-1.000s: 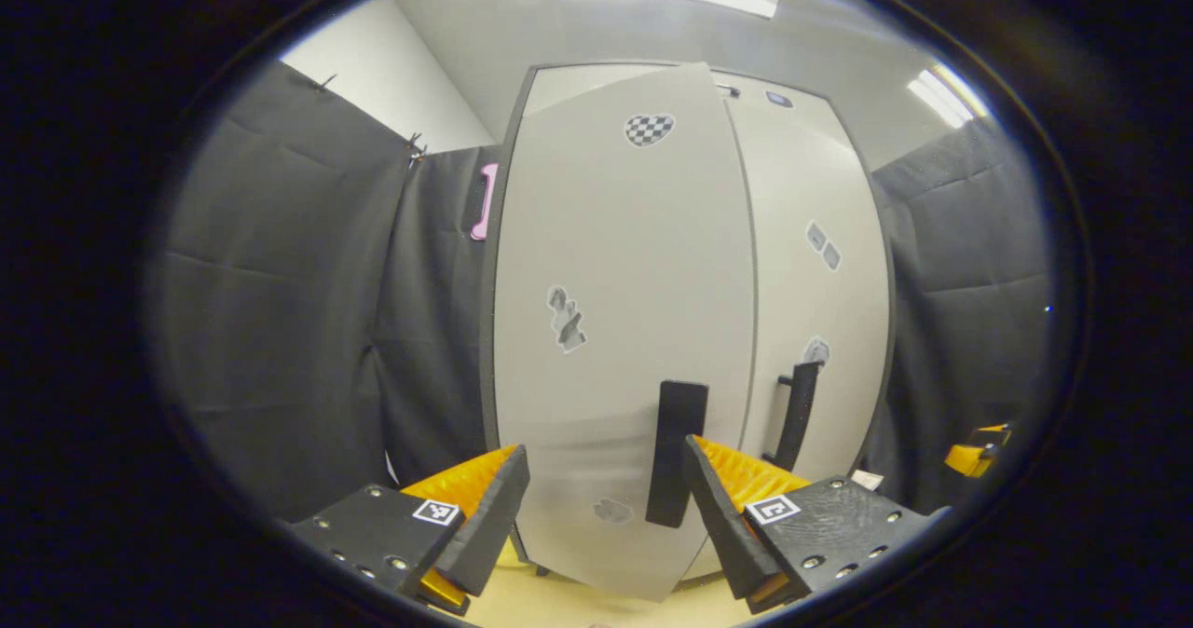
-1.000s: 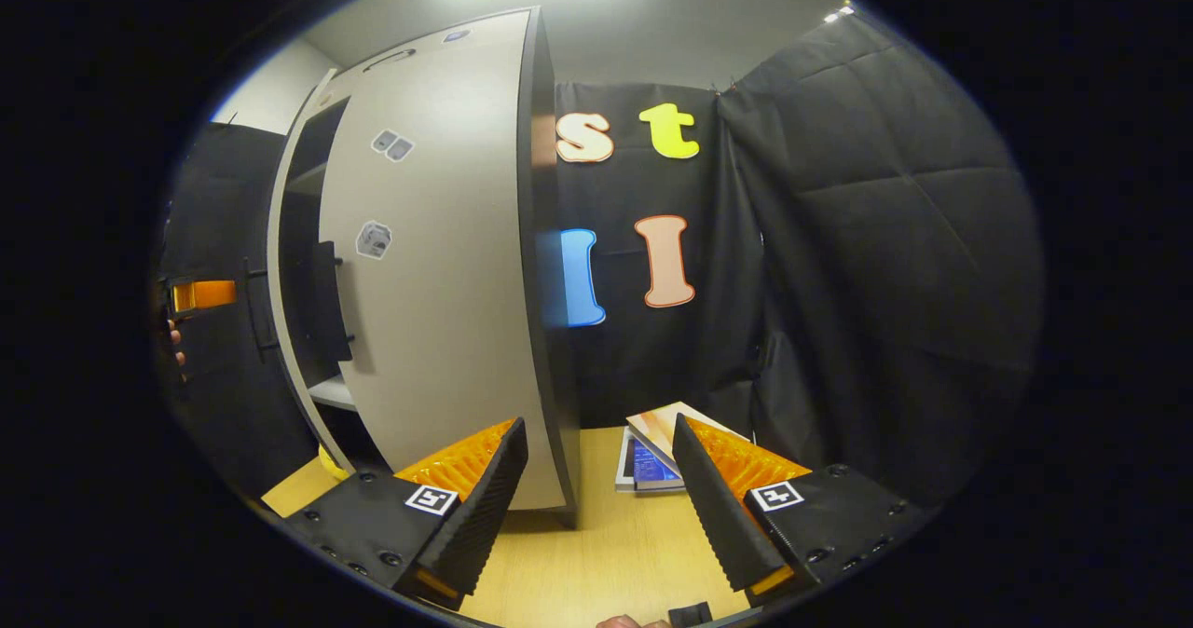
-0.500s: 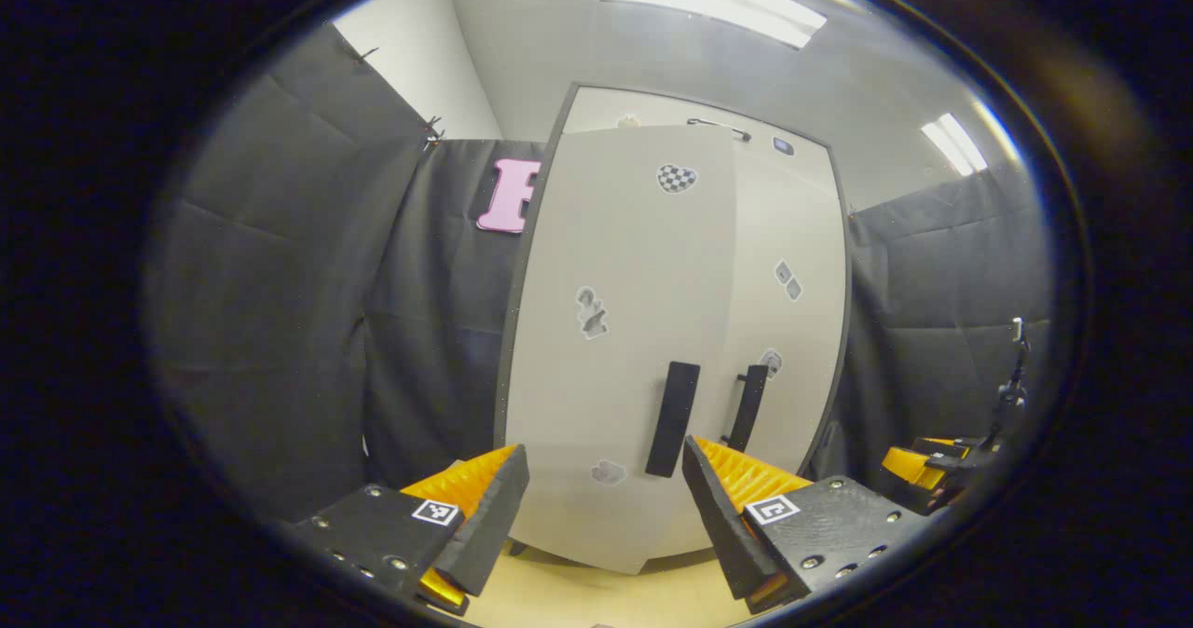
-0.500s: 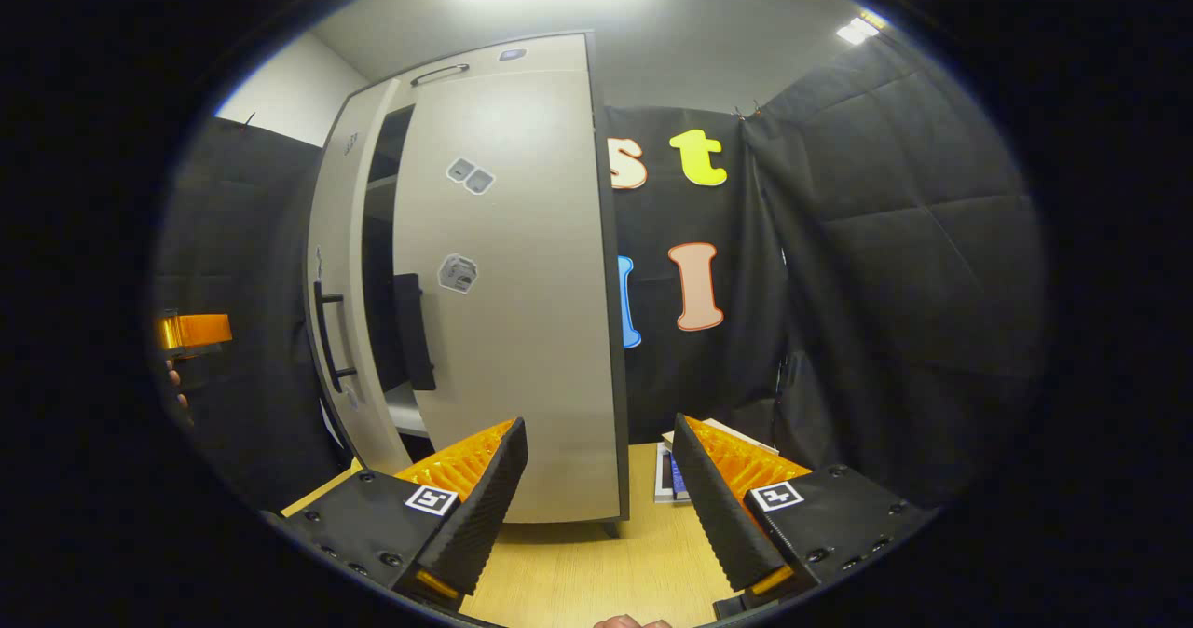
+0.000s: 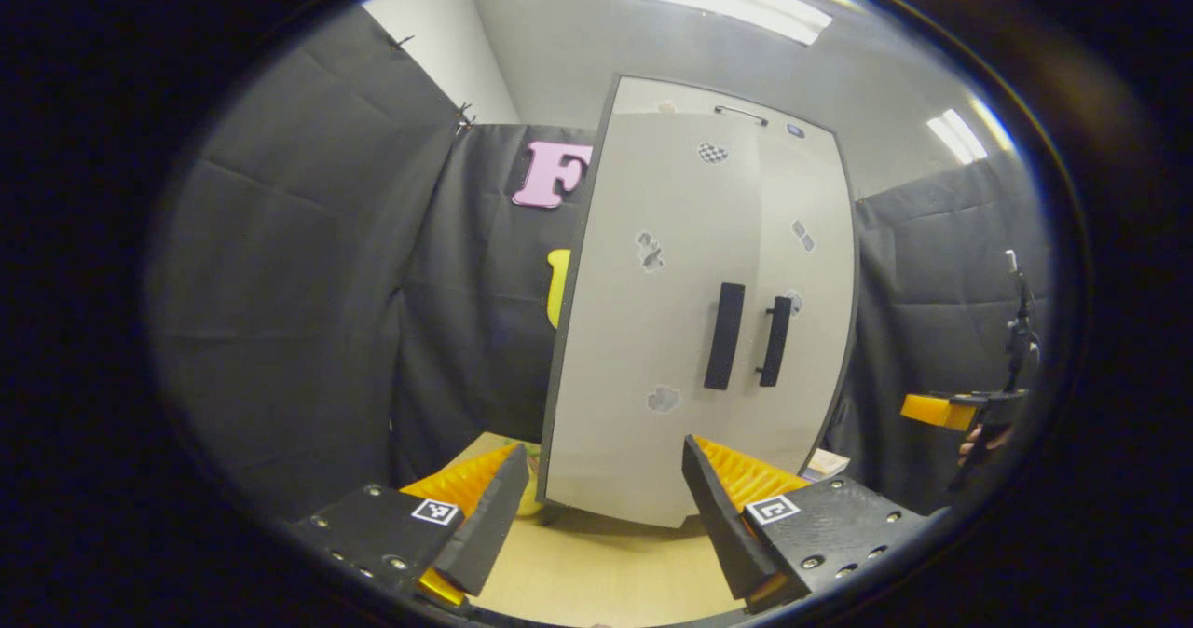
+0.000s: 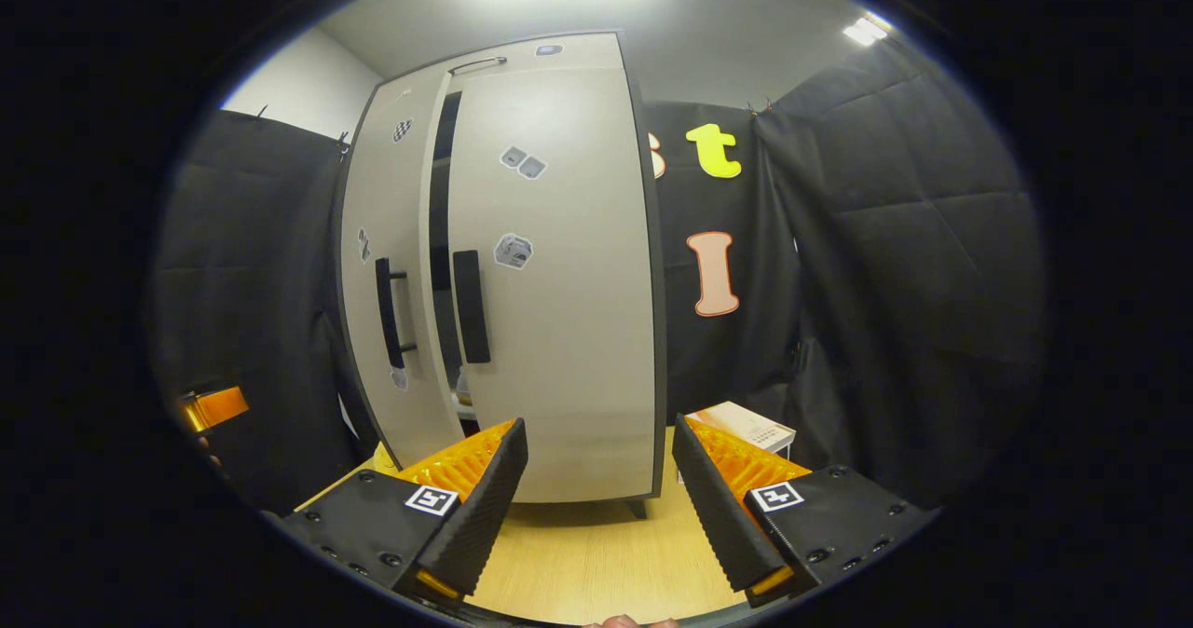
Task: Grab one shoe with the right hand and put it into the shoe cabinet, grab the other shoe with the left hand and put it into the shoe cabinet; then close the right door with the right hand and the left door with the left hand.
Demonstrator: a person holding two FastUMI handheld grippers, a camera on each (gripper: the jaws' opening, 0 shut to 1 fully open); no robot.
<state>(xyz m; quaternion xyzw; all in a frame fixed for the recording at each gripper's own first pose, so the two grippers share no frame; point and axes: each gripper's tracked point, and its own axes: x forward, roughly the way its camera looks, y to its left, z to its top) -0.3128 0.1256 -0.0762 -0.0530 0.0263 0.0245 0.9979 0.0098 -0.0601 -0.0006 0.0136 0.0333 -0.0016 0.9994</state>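
With both doors nearly shut, left gripper (image 5: 596,507) sits wide apart and empty, backed off from the shoe cabinet (image 5: 652,330) at its 12 o'clock, likely because the push is done. Right gripper (image 6: 596,507) is likewise wide and empty, cabinet at 11 o'clock. Right door (image 6: 559,274) stands slightly ajar from the left door (image 6: 387,265); a dark gap runs between them. Cabinet stands upright, long axis vertical, fronts facing the grippers. Shoes presumably inside; can't tell.

Both claws (left (image 5: 596,507), right (image 6: 596,507)) gape, holding nothing.
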